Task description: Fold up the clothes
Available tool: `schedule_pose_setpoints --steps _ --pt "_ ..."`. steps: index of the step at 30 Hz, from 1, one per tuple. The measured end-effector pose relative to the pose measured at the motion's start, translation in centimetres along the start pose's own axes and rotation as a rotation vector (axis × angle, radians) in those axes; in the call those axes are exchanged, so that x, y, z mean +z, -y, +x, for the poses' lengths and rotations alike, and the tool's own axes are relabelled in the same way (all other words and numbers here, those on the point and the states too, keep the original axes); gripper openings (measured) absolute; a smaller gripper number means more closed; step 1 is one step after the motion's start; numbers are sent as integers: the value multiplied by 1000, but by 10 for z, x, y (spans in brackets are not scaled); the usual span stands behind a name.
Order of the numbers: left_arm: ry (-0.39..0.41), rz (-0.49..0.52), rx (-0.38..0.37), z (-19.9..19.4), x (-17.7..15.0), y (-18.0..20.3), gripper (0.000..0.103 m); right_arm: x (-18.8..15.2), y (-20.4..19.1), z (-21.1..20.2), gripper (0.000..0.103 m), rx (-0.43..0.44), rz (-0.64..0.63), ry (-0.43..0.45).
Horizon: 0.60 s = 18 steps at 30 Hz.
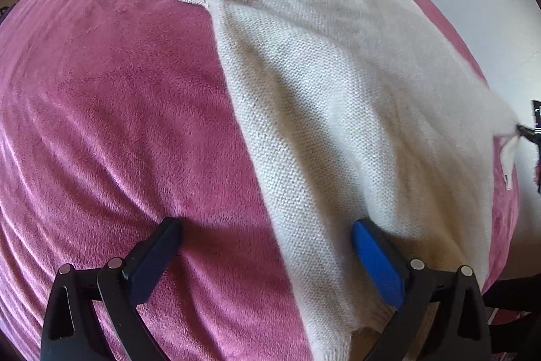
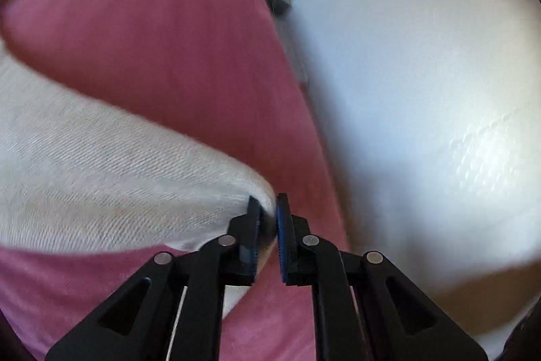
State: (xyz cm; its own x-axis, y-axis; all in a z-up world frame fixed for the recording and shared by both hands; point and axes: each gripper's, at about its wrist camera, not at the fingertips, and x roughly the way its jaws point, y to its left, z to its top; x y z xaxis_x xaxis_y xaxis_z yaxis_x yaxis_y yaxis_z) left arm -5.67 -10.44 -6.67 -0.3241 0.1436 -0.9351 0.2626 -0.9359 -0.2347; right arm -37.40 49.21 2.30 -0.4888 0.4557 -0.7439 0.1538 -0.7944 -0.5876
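On pink blanket (image 1: 118, 107), unlabelled cream sweater (image 1: 338, 90)

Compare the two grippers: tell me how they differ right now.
The left gripper stands wide open, straddling the sweater's edge; the right gripper is pinched shut on a sweater corner. The left grips nothing; the right pulls the knit taut. Both have black fingers with blue pads.

Cream sweater (image 2: 101, 164) corner pinched in right gripper (image 2: 268, 225) over pink blanket (image 2: 169, 39)
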Motion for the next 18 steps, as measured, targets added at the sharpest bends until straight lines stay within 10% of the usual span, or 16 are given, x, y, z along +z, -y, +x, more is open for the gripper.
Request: schedule_pose_setpoints --steps 2,4,9,18 --pt "9 -4 -17 -1 -2 -4 103 -4 -14 9 65 106 8 -54" --pt "20 -22 -32 -3 -6 -8 103 -21 -29 -2 89 159 -20 -33" --pt "37 -67 -72 -14 -23 -18 103 -85 -45 -65 89 272 32 75" --pt "-56 -86 -44 -6 -89 -19 102 -215 -151 -203 92 936 219 122"
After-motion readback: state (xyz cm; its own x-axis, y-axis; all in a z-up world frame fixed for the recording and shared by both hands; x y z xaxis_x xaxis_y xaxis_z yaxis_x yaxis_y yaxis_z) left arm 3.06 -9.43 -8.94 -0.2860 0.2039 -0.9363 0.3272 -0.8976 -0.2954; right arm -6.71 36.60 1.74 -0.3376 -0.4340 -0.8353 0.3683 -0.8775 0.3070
